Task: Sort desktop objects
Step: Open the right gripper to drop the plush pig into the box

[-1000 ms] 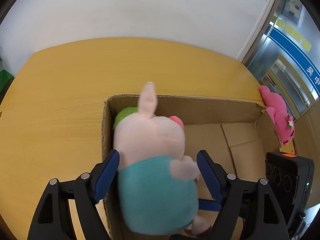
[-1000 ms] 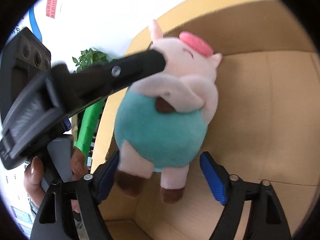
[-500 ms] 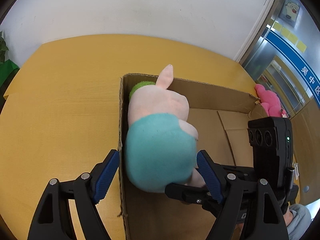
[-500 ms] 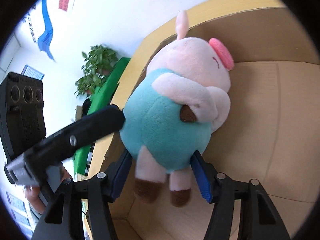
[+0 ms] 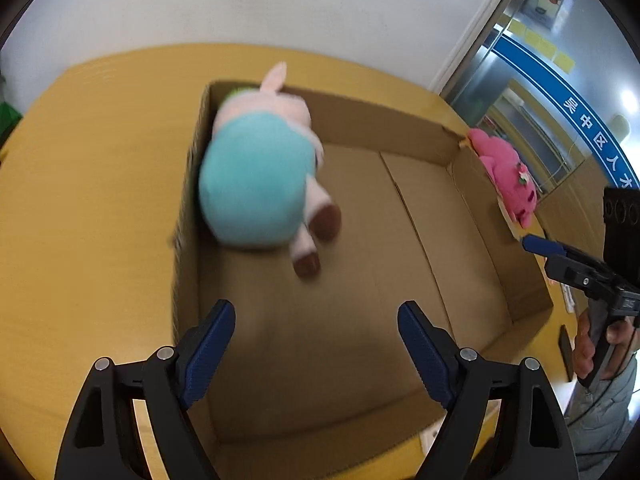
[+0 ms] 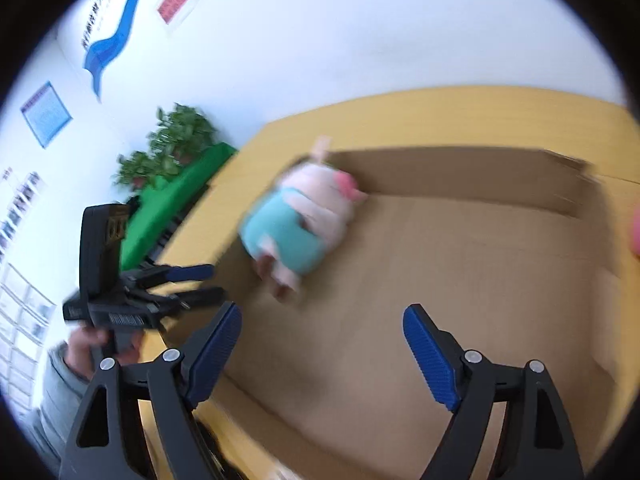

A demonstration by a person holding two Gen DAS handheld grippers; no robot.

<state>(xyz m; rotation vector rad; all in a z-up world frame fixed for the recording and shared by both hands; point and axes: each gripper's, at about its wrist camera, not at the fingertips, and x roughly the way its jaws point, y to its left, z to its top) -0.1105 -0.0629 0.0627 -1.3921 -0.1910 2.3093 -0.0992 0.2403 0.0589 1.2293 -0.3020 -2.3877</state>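
A pig plush toy [image 5: 256,176] with a pink head and teal body lies inside the open cardboard box [image 5: 400,120], against its far left corner. It also shows in the right wrist view [image 6: 296,228], blurred. My left gripper [image 5: 316,348] is open and empty, above the box's near left part. My right gripper [image 6: 322,356] is open and empty over the box floor, well back from the toy. Something green [image 5: 236,92] shows behind the toy's head.
A pink plush toy [image 5: 506,174] lies on the yellow table [image 5: 92,184] just outside the box's right wall. The right gripper shows at the left view's right edge [image 5: 560,252]. The left gripper shows in the right wrist view [image 6: 192,284]. Potted plants [image 6: 172,148] stand beyond the table.
The pig toy was between the jaws of both grippers; now it lies free in the box corner. Both grippers have pulled back and away from it.
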